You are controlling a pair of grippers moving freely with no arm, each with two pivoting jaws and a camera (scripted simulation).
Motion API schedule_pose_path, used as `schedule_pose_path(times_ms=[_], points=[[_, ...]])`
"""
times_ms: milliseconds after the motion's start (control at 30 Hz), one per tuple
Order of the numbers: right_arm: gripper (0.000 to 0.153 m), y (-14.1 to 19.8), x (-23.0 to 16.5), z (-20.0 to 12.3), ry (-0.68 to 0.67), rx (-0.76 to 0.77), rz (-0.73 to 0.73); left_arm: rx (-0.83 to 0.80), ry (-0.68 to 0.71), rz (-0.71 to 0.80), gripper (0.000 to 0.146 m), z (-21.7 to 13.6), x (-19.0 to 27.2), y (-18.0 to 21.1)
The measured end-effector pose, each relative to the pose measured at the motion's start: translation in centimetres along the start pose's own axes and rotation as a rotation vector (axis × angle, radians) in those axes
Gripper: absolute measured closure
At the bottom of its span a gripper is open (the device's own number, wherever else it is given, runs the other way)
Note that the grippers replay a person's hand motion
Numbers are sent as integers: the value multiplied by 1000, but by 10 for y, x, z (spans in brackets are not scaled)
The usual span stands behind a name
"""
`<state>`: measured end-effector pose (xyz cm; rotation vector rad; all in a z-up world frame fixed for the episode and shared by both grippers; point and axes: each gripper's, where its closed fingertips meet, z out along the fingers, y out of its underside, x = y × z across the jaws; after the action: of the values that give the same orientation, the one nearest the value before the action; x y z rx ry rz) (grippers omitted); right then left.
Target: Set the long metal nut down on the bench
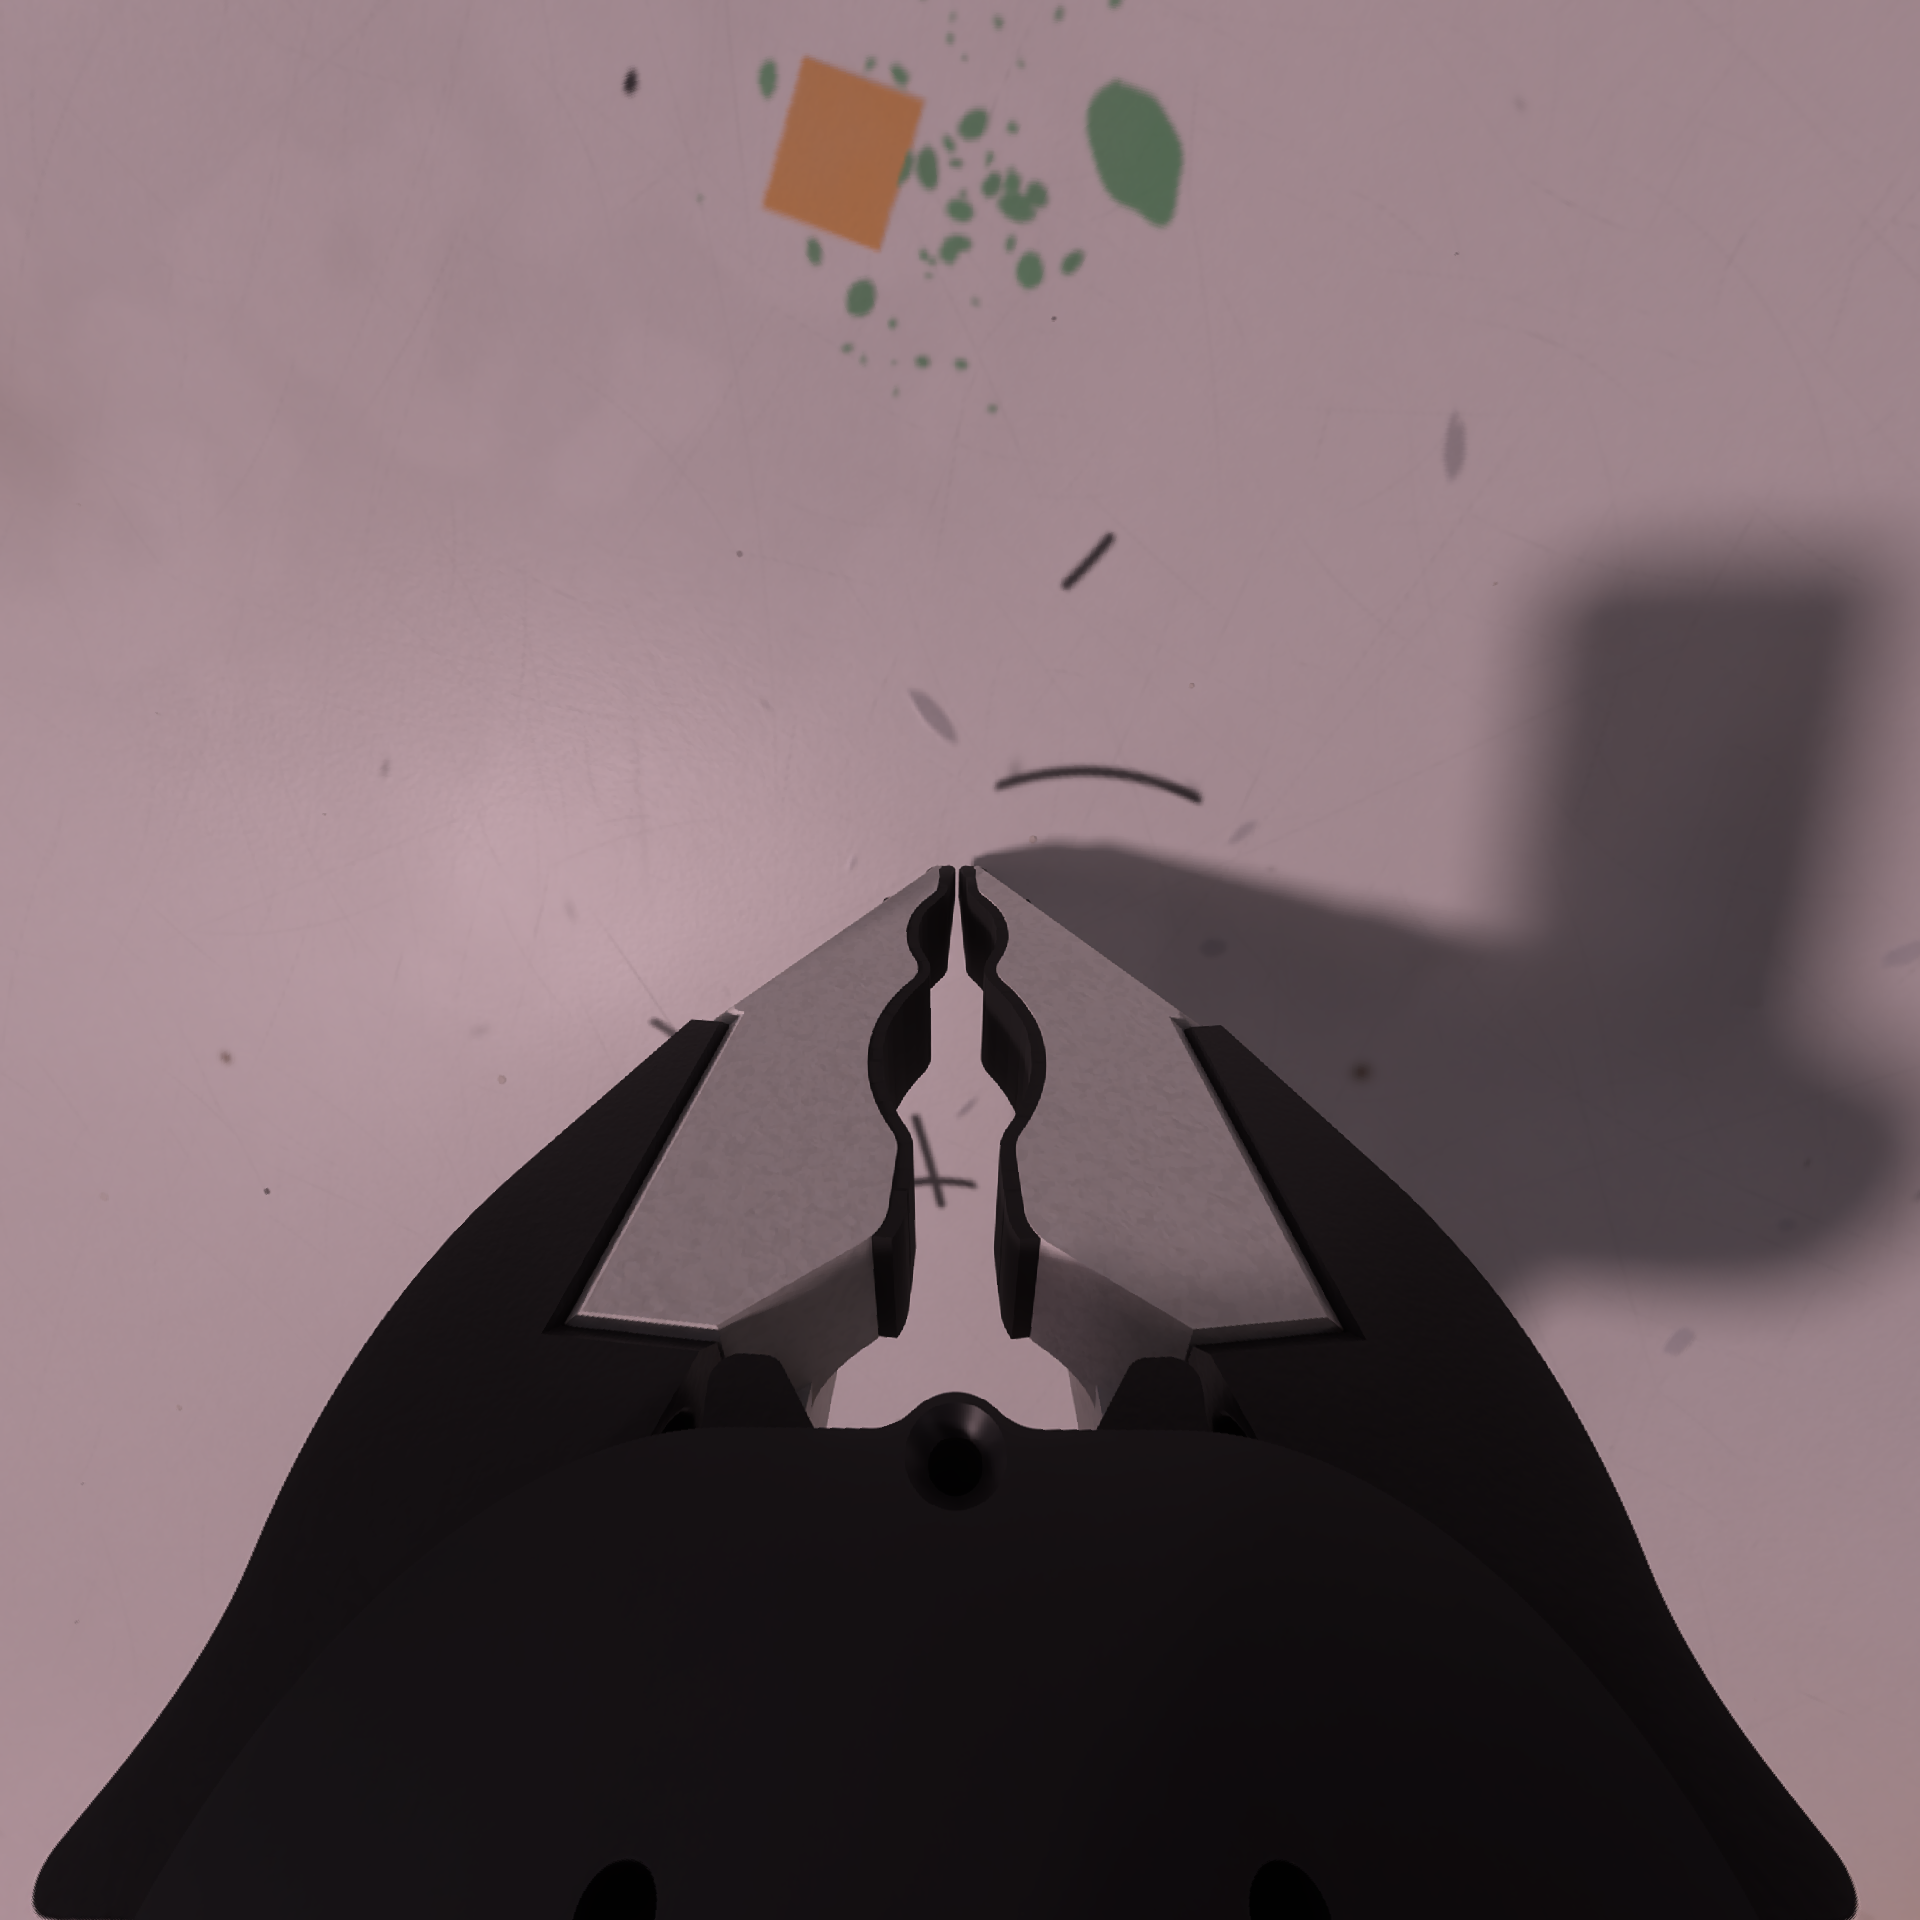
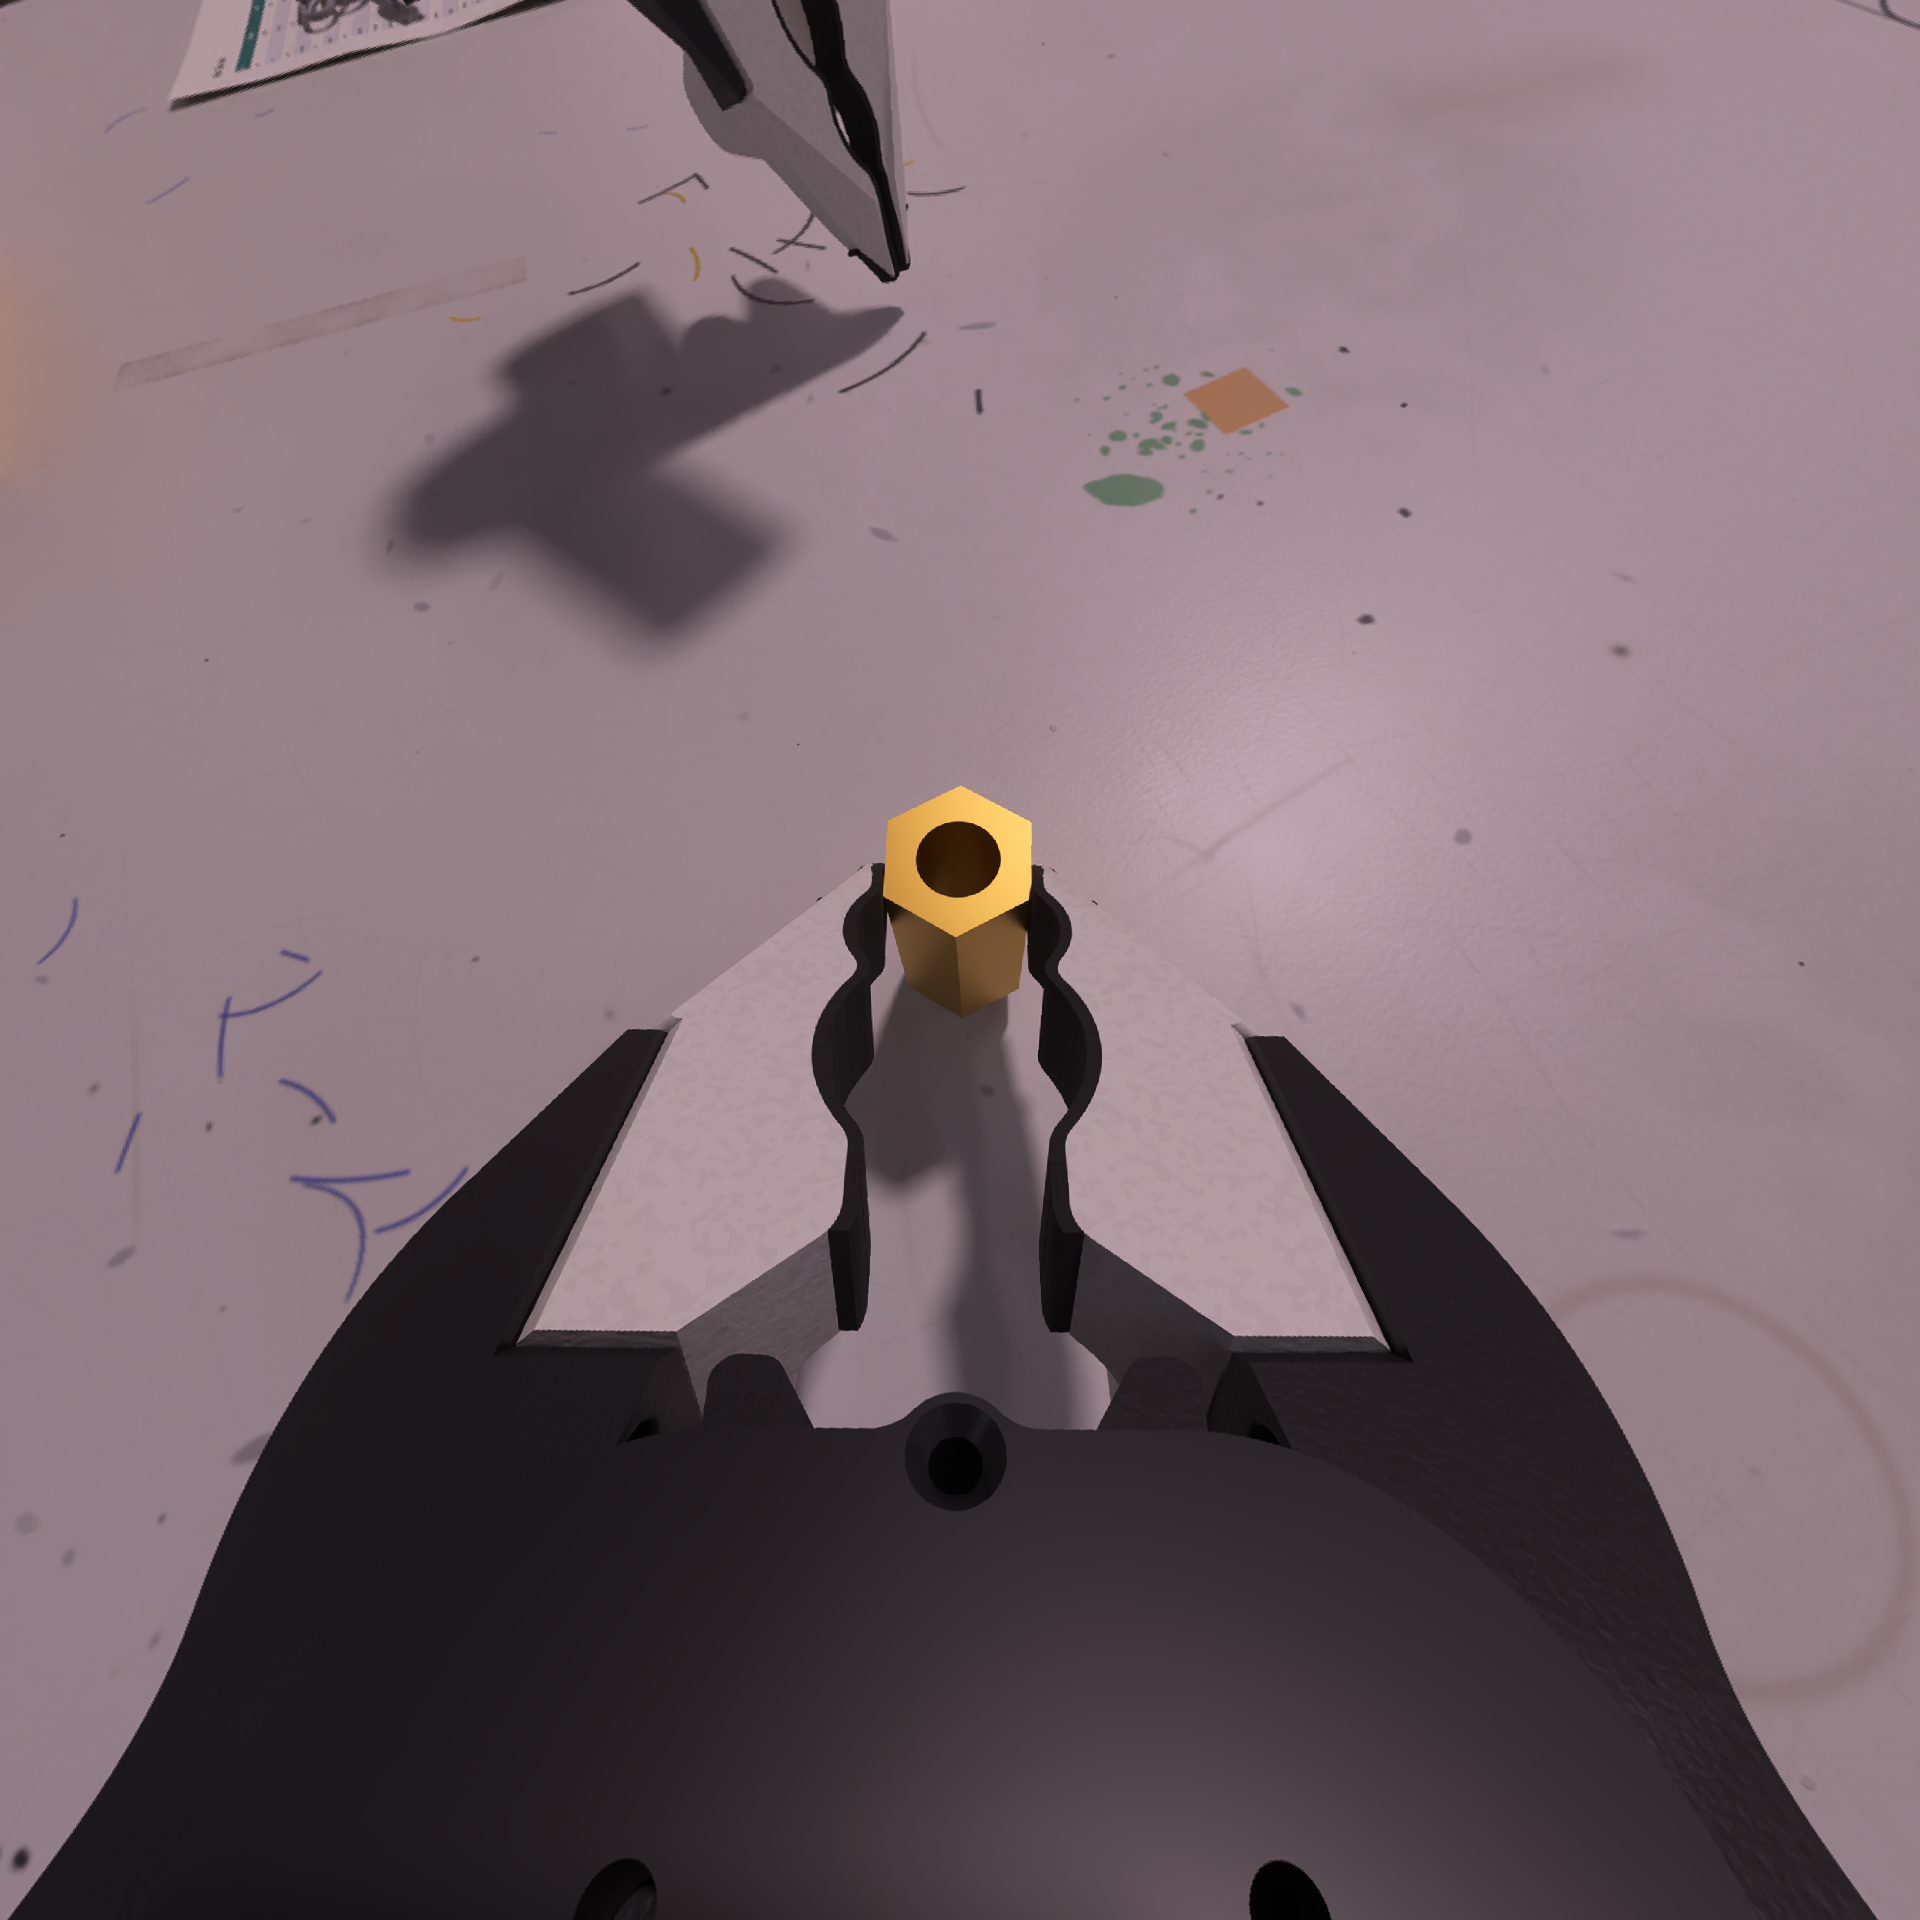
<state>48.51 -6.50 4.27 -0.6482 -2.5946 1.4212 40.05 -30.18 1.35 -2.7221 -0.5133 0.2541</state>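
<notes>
- Currently, on my far left in the right wrist view, blue pen strokes (image 2: pixel 301 1091) mark the bench (image 2: pixel 1455 935); that side is bare surface with room to move.
- At upper left a printed sheet (image 2: pixel 312 42) lies flat, cut off by the frame edge; its print is too small to read.
- I see the left gripper (image 1: pixel 956 871) with its jaws closed tip to tip, holding nothing. It hangs just above the bench among dark scribbles (image 1: pixel 1096 781).
- The same gripper shows in the right wrist view (image 2: pixel 888 265), well apart from the nut, its shadow (image 2: pixel 623 447) falling to the left.
- At centre, the right gripper (image 2: pixel 958 883) is closed on the long metal nut (image 2: pixel 958 894), pinched between the fingertip pads. The nut is brass-coloured and hexagonal, bore end towards the camera.
- Whether the nut's lower end touches the bench, I cannot tell.
- To the right, an orange square patch (image 2: pixel 1234 399) sits among green paint spots (image 2: pixel 1124 489); both are flat and bear no writing.
- Beyond them on the right the bench is open surface; no bench edge shows.
</notes>
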Motion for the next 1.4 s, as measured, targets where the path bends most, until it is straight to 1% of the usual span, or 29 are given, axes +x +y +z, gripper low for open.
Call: schedule_pose_path(times_ms=[200, 333, 467, 667, 733, 800, 900, 1033, 1233, 1400], points=[[126, 1, 0, 1, -1, -6, -3, 1, 8, 27, 145, 0, -3, -2], [126, 1, -1, 1, -4, -10, -3, 6, -44, 34, 142, -1, -15, -8], [126, 3, -1, 2, -4, -17, -10, -32, -47, 45, 141, 5, -20, -8], [126, 4, -2, 3, -6, -25, -14, -31, -30, 92, 143, 9, -17, -11], [126, 4, -2, 3, -6, -27, -16, -47, -3, 118, 145, 7, -14, -8], [126, 5, -2, 3, -6, -28, -17, -49, -23, 137, 145, 5, -17, -8], [126, 6, -3, 4, -9, -37, -17, -27, -44, 136, 145, 5, -18, -15], [126, 6, -2, 4, -7, -38, -20, 0, 15, 148, 144, 8, -6, -22], [126, 8, -3, 5, -10, -48, -24, -11, 30, 122, 145, 9, 1, -17], [126, 8, -4, 6, -9, -56, -32, -29, 9, 139, 145, 5, 2, -10]])
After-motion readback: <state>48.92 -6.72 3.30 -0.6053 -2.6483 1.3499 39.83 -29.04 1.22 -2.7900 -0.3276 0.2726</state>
